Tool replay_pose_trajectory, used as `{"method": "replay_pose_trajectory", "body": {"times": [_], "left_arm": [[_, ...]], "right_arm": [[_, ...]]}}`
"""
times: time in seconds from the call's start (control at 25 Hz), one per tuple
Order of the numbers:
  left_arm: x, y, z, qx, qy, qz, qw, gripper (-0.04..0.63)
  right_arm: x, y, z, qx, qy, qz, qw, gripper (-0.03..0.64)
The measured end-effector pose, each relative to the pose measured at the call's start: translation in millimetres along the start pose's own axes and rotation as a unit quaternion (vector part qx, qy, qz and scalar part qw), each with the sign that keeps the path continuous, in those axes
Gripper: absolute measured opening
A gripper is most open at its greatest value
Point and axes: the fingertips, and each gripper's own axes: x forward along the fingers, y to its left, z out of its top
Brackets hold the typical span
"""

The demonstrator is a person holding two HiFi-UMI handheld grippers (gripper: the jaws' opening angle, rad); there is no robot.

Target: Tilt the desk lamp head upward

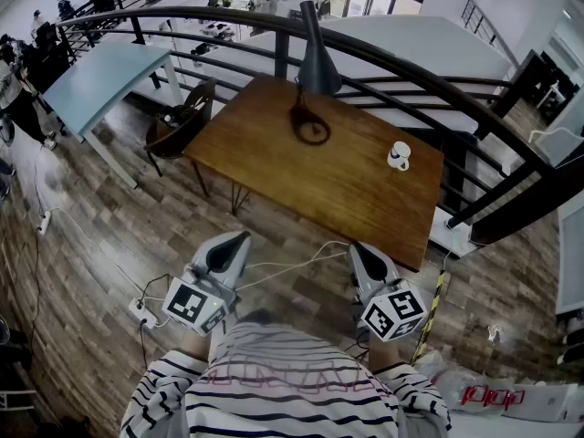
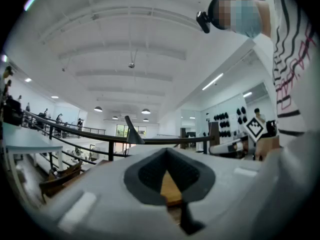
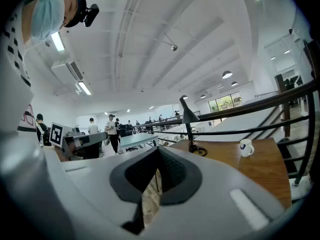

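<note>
A dark desk lamp (image 1: 317,62) stands on the far side of a wooden table (image 1: 274,176), its cone head pointing down over a round base (image 1: 311,130). The lamp (image 2: 132,133) also shows small in the left gripper view, and the lamp (image 3: 189,116) shows with its base in the right gripper view. My left gripper (image 1: 228,245) and right gripper (image 1: 365,256) are held close to my body, short of the table's near edge, well away from the lamp. Both are shut with nothing between the jaws.
A white mug (image 1: 399,156) sits on the table's right part. A dark curved railing (image 1: 438,85) runs behind the table. A chair (image 1: 178,126) and a light blue table (image 1: 100,76) stand to the left. Cables and a power strip (image 1: 143,314) lie on the wooden floor.
</note>
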Motion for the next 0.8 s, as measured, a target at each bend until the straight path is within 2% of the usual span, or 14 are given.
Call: {"method": "replay_pose_trajectory", "body": {"times": [0.16,0.4,0.6,0.64,0.72,0.8], "left_arm": [[0,-1,-13,-0.021,0.001,0.005,0.9998,0.003],[19,3,-19,-0.024,-0.007,-0.007,0.9997,0.003],[39,38,-20,-0.018,-0.018,-0.02,0.9995,0.005],[43,47,-20,-0.018,-0.017,-0.024,0.9994,0.006],[50,67,-20,-0.019,-0.016,-0.036,0.999,0.091],[54,91,-21,-0.018,-0.014,-0.044,0.9988,0.098]], "right_arm": [[1,0,-4,-0.002,-0.002,0.006,1.0,0.0],[6,-10,0,0.001,-0.015,0.01,1.0,0.002],[41,-19,17,0.024,-0.058,0.005,0.998,0.003],[51,-19,19,0.022,-0.058,0.0,0.998,0.031],[72,-19,22,0.017,-0.056,-0.008,0.998,0.067],[97,-18,27,0.017,-0.058,-0.019,0.998,0.09]]}}
